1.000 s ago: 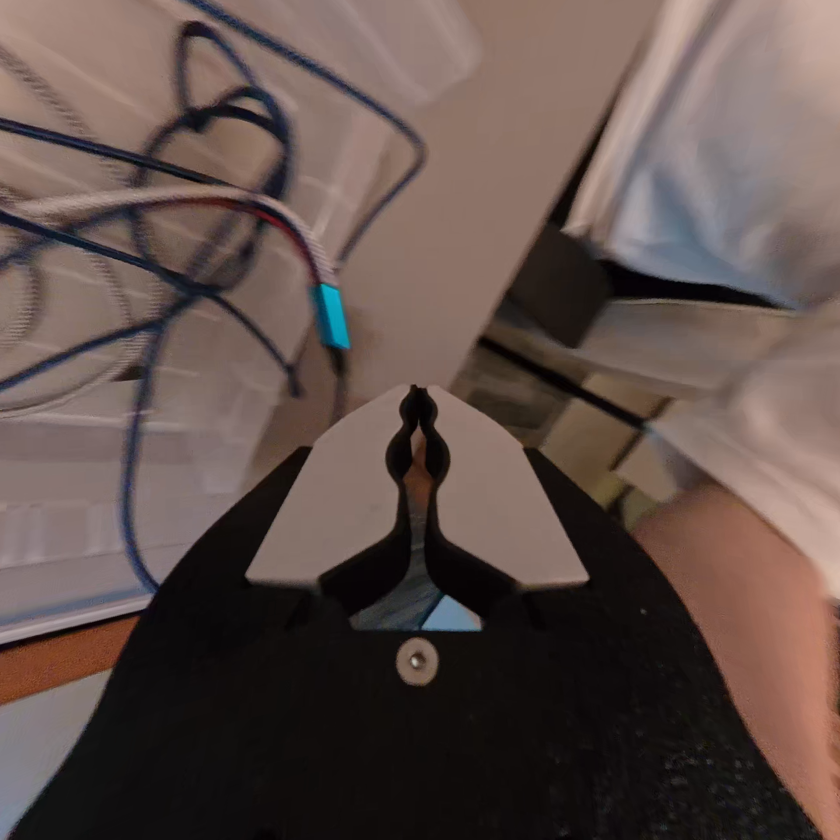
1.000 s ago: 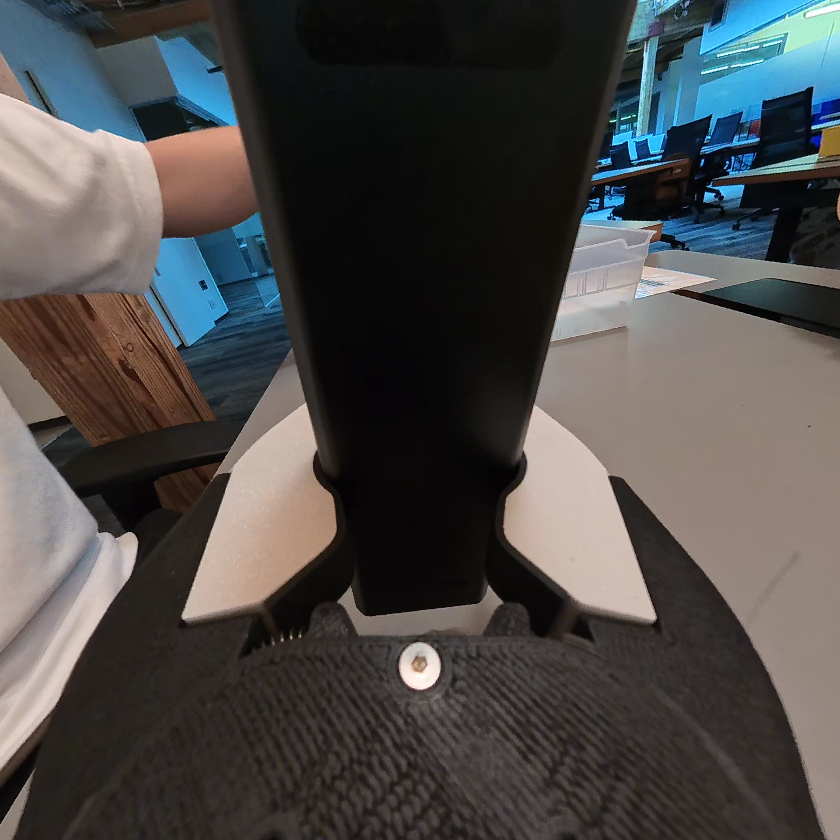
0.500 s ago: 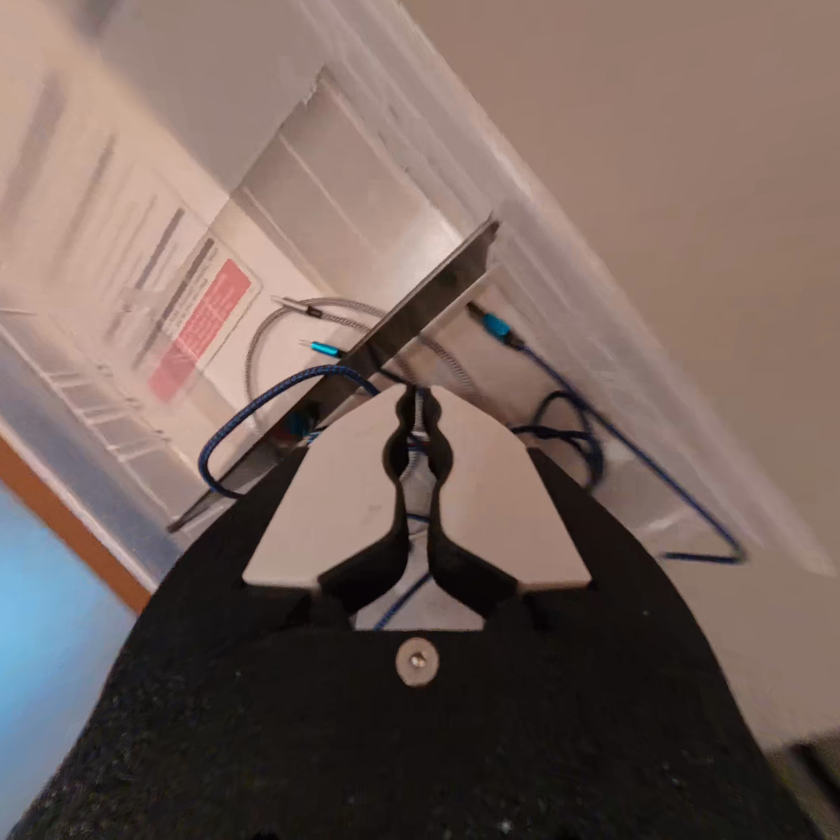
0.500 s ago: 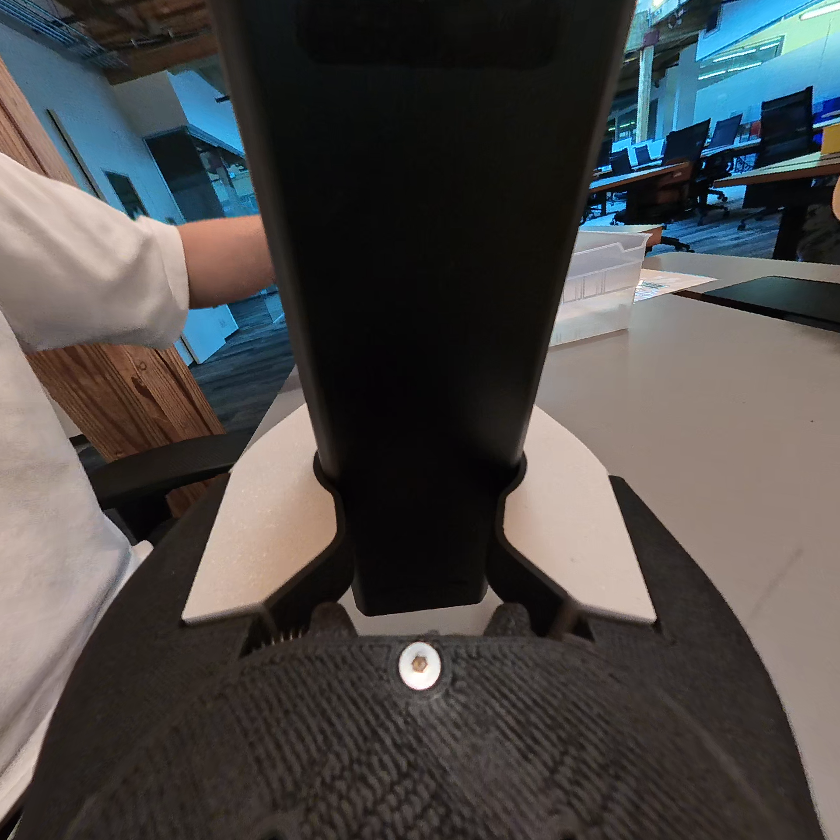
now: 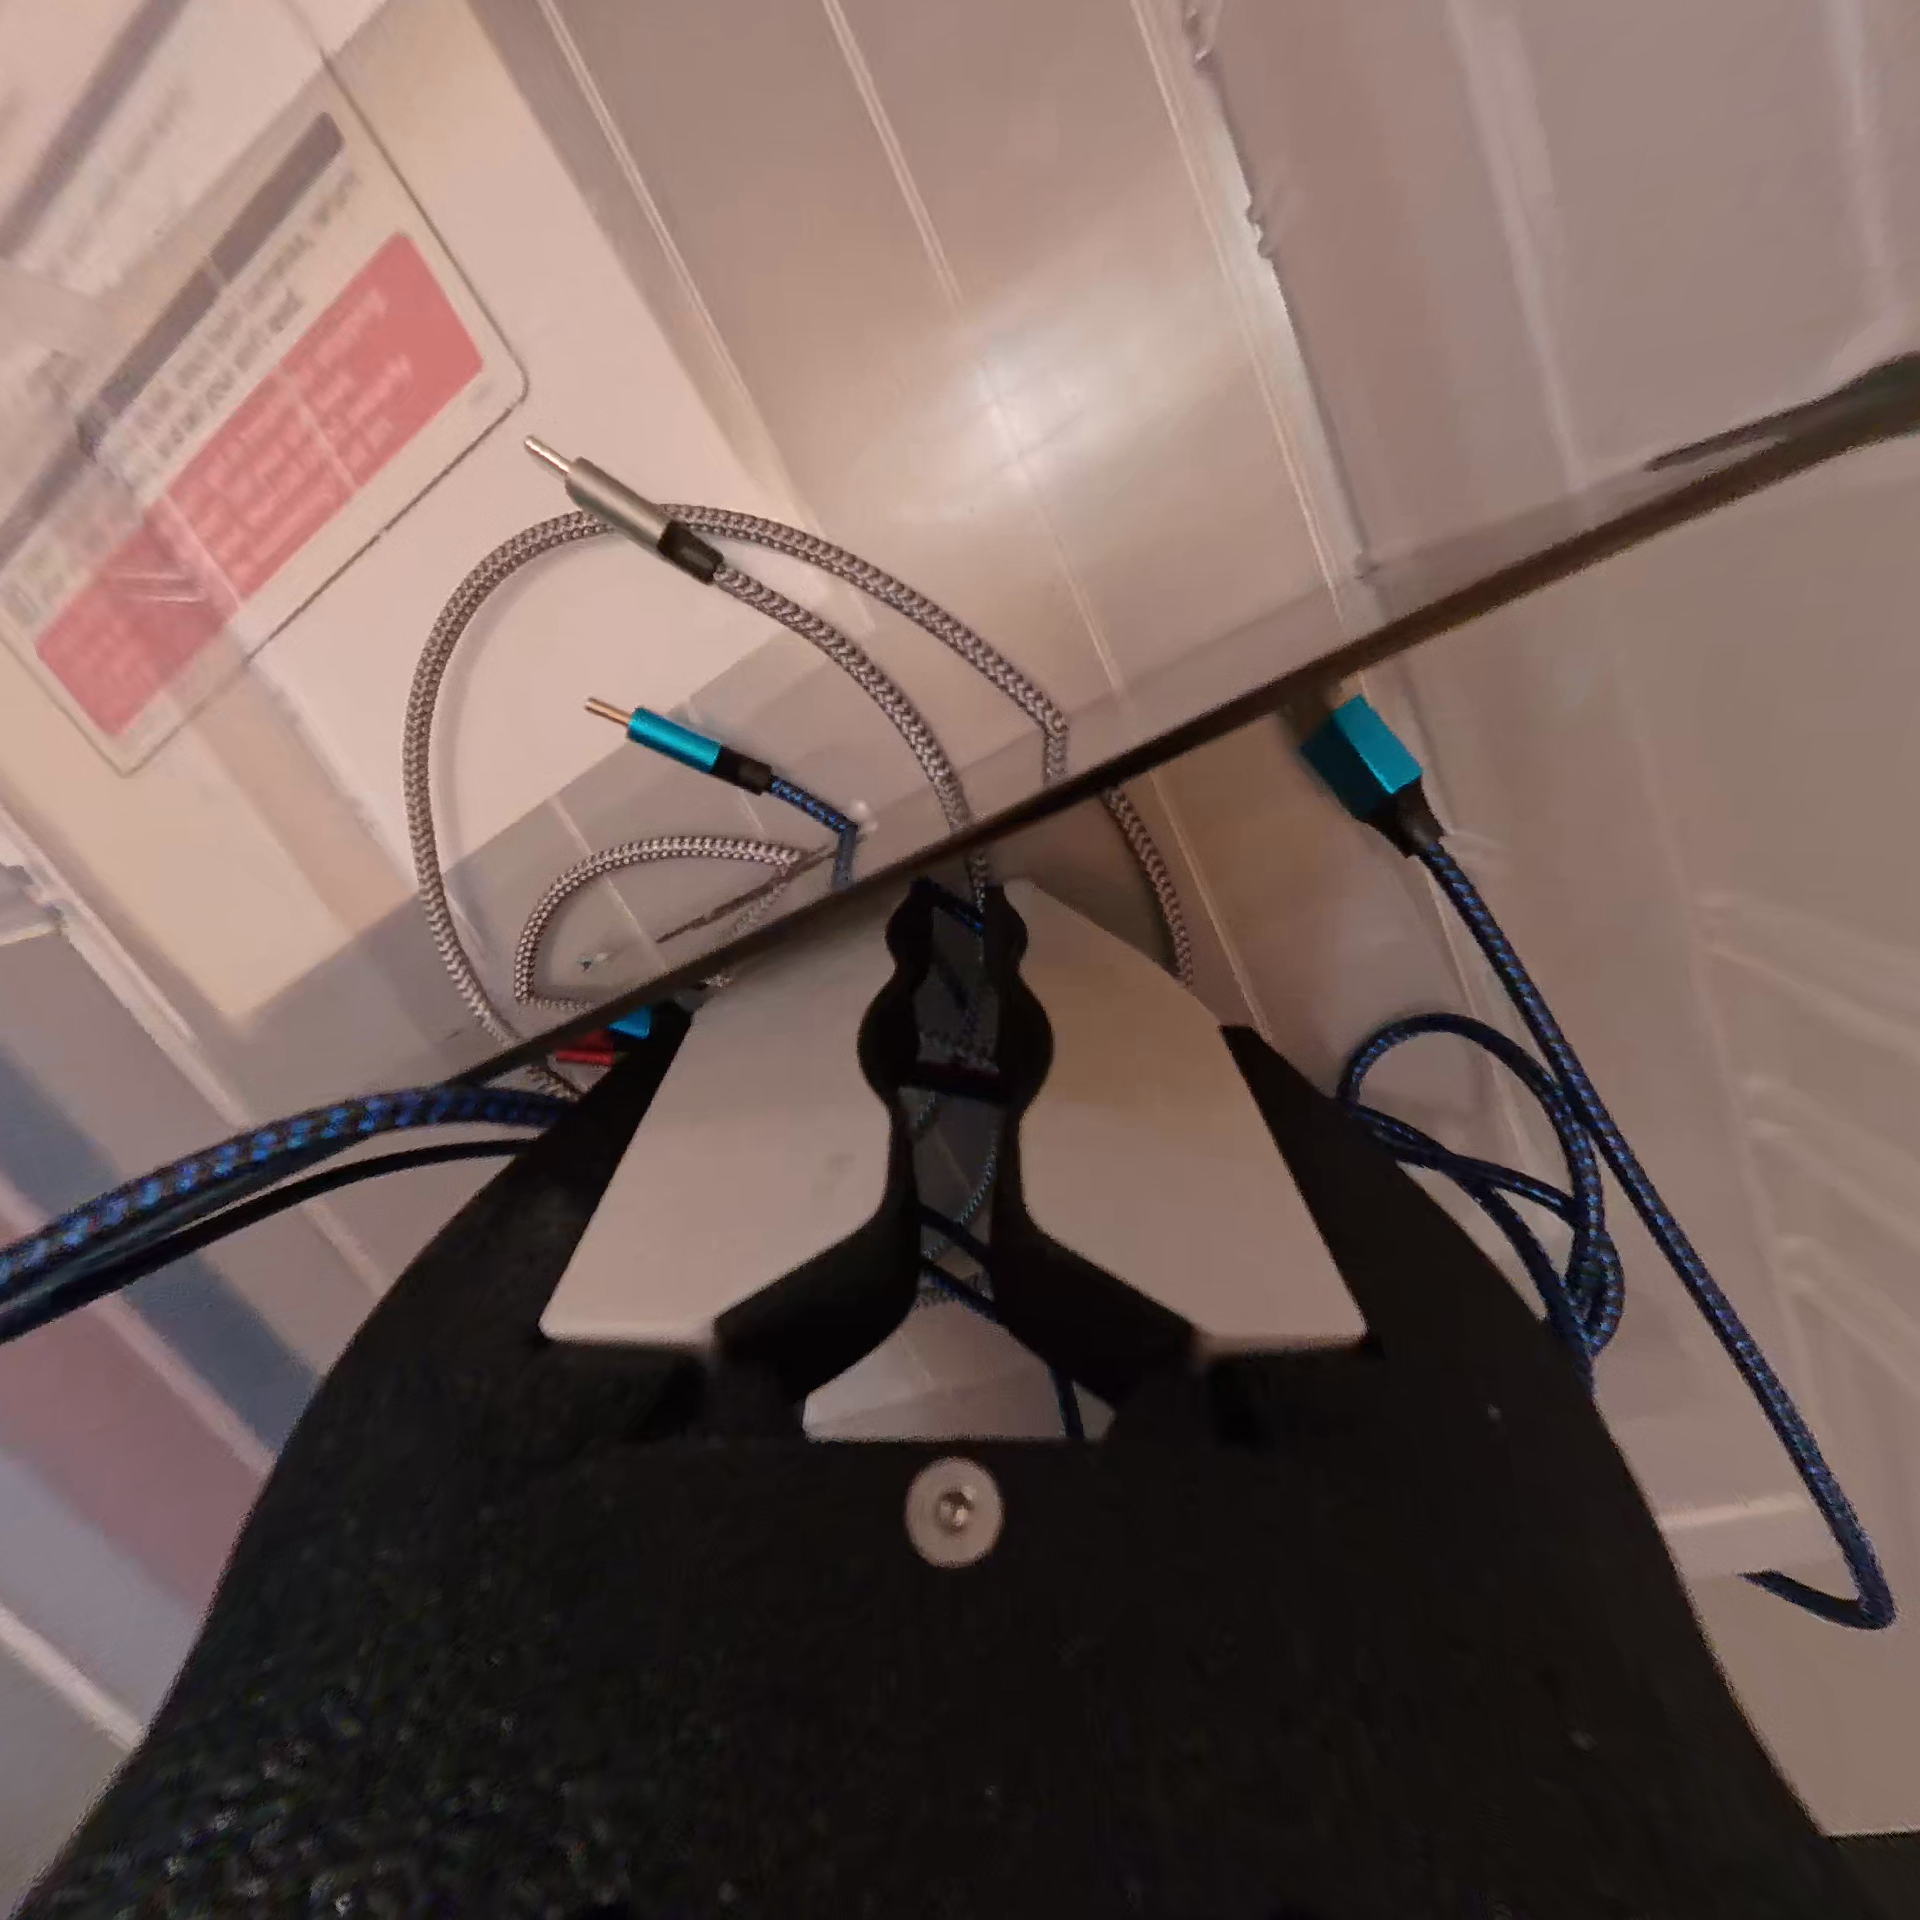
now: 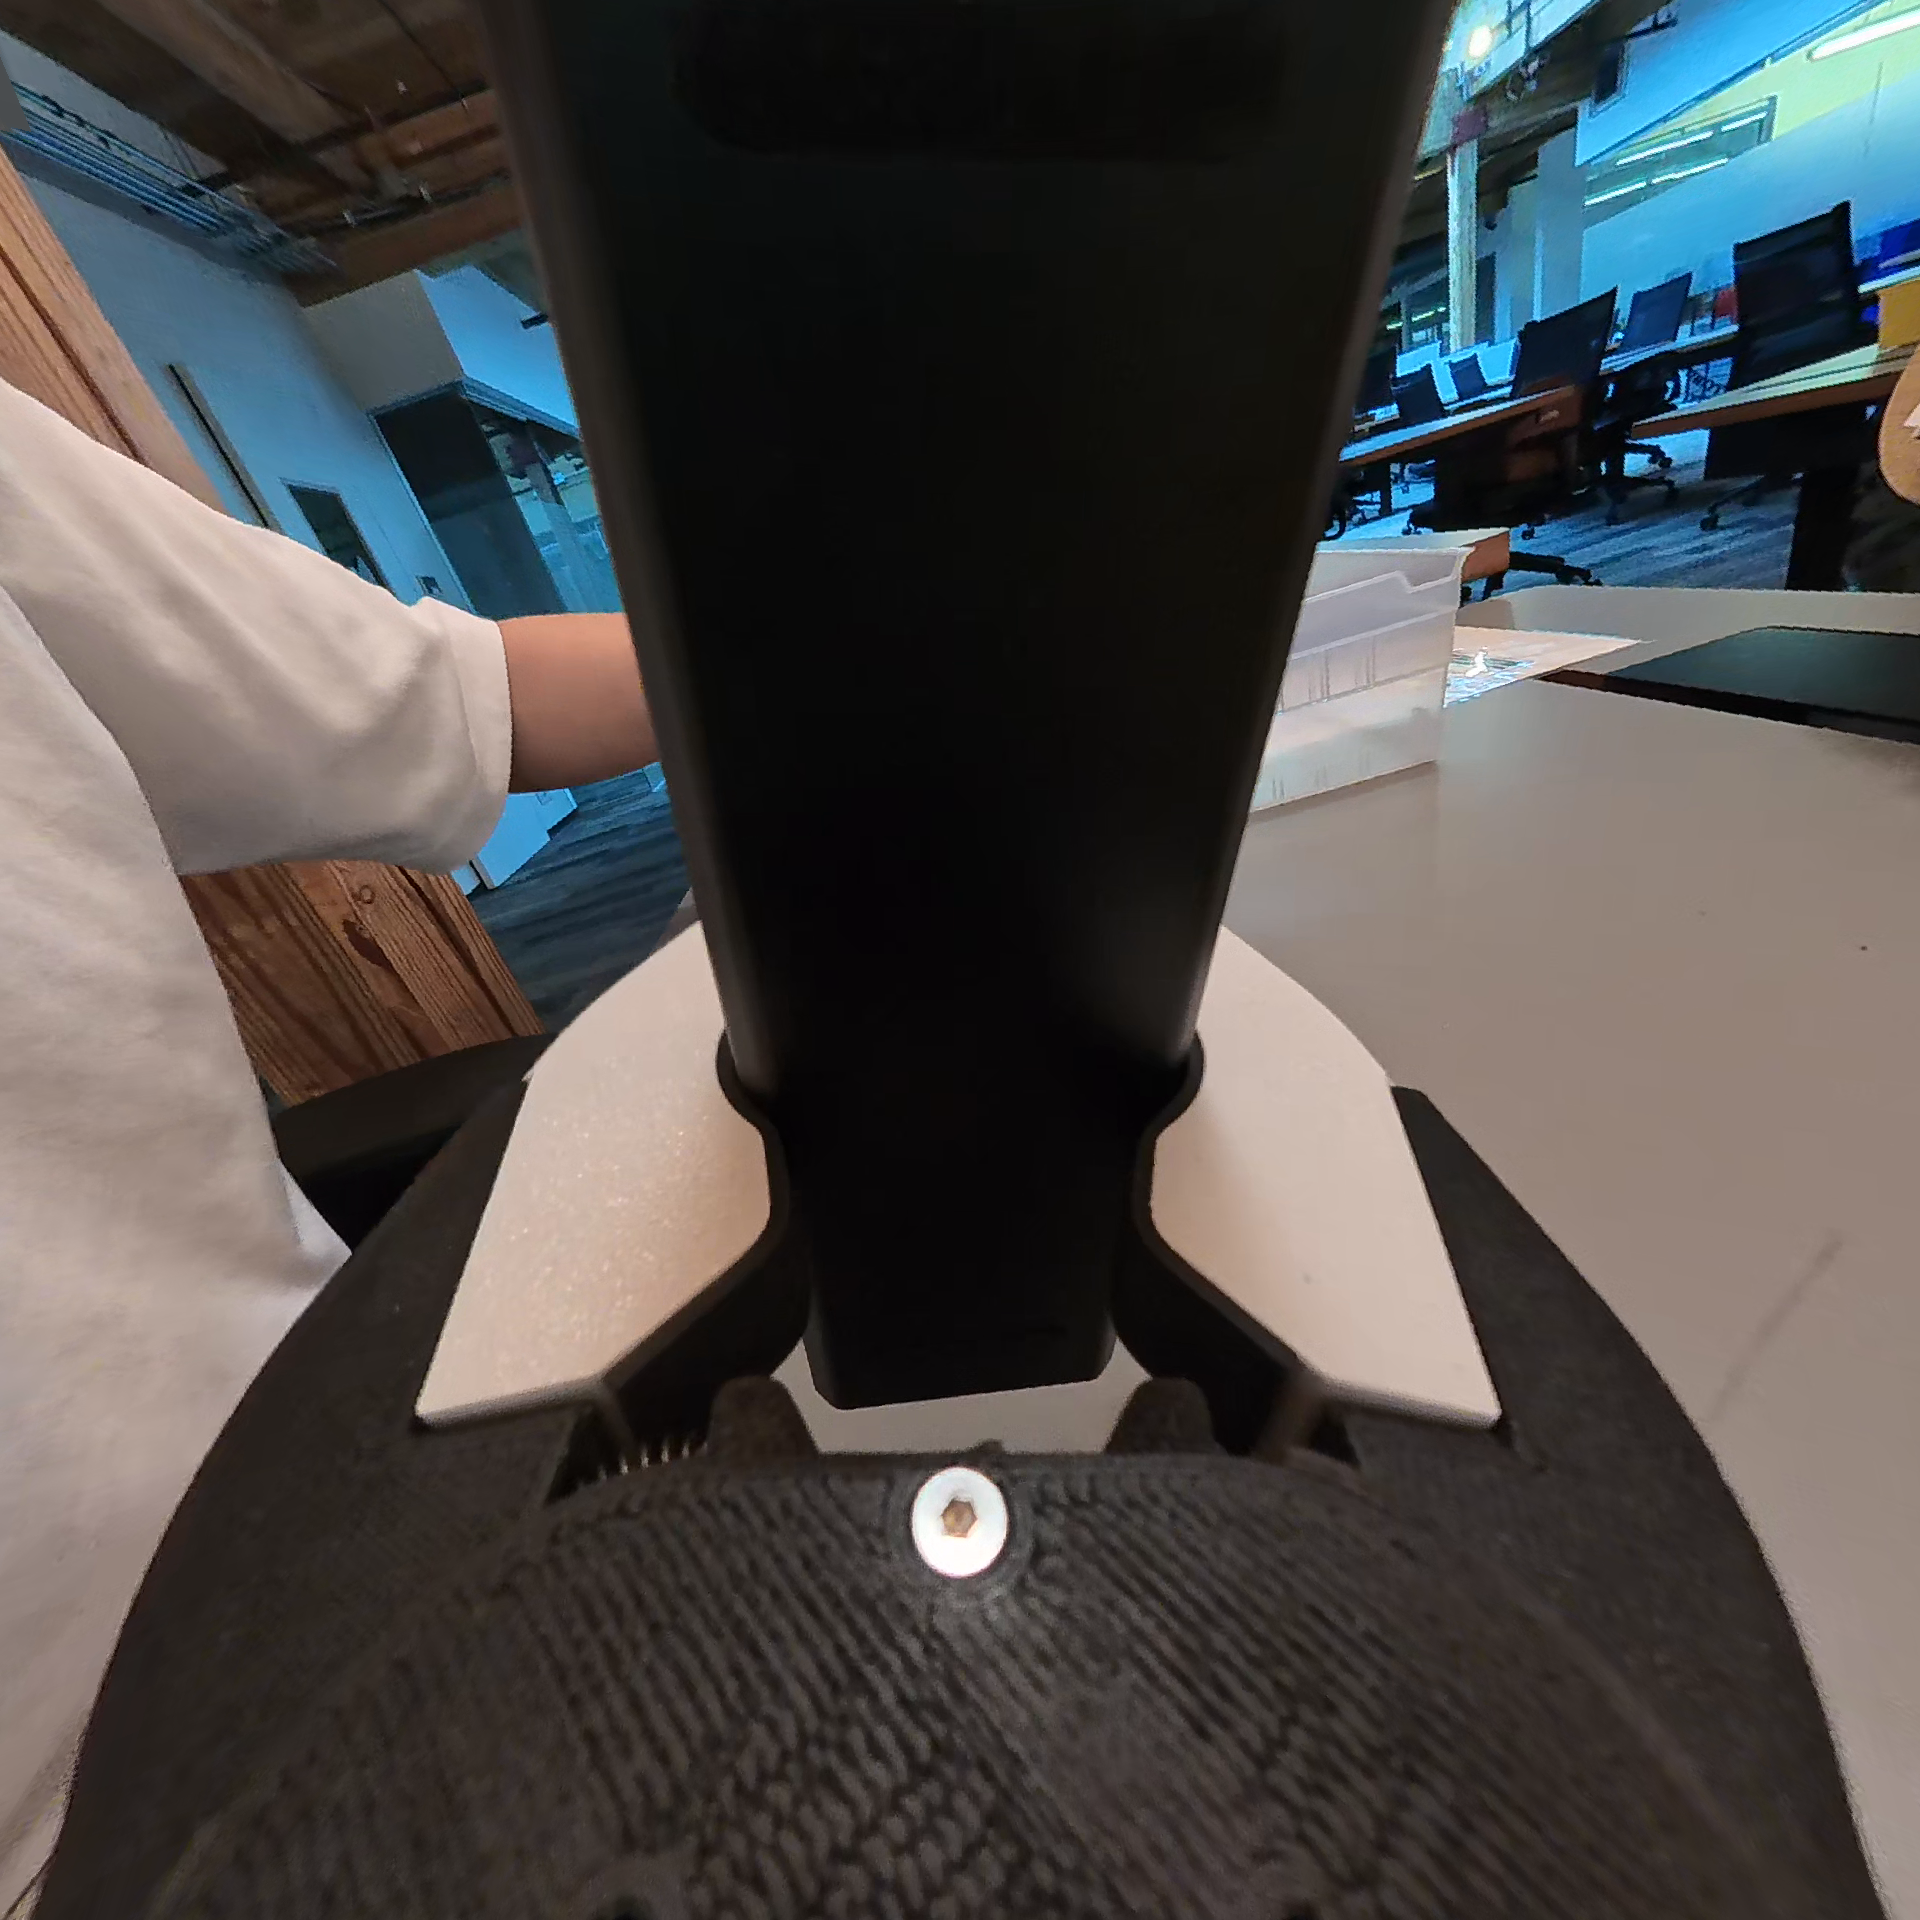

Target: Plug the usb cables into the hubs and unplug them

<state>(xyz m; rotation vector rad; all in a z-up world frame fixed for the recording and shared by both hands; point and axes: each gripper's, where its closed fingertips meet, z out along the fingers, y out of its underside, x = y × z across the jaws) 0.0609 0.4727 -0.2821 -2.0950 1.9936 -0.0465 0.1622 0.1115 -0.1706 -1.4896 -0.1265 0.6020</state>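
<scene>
My left gripper (image 5: 954, 904) hangs over a clear plastic bin (image 5: 1039, 260) of USB cables, its jaws parted by a narrow slit and pressing on nothing. A thin dark slab, seemingly a hub seen edge-on (image 5: 1455, 613), runs diagonally just past the fingertips. A blue USB plug (image 5: 1359, 756) on a blue braided cable (image 5: 1621, 1143) meets its edge. A loose blue plug (image 5: 675, 740) and a loose grey plug (image 5: 613, 504) on a grey braided cable (image 5: 426, 727) lie in the bin. My right gripper (image 6: 961, 1049) is shut on a wide black hub (image 6: 956, 623), held upright above the table (image 6: 1558, 987).
A label with a red patch (image 5: 260, 488) sticks to the bin. In the right wrist view a person's white sleeve (image 6: 260, 675) and arm reach across at the left, before a wooden post (image 6: 343, 966). A clear bin (image 6: 1361, 665) and a flat black item (image 6: 1787, 665) sit farther along the table. About 40 centimetres separates my left fingertips from my right.
My left gripper swung from the table edge into the bin and closed in on the cables and dark slab. Its jaws went from fully shut to slightly parted. The right gripper kept still with the black hub.
</scene>
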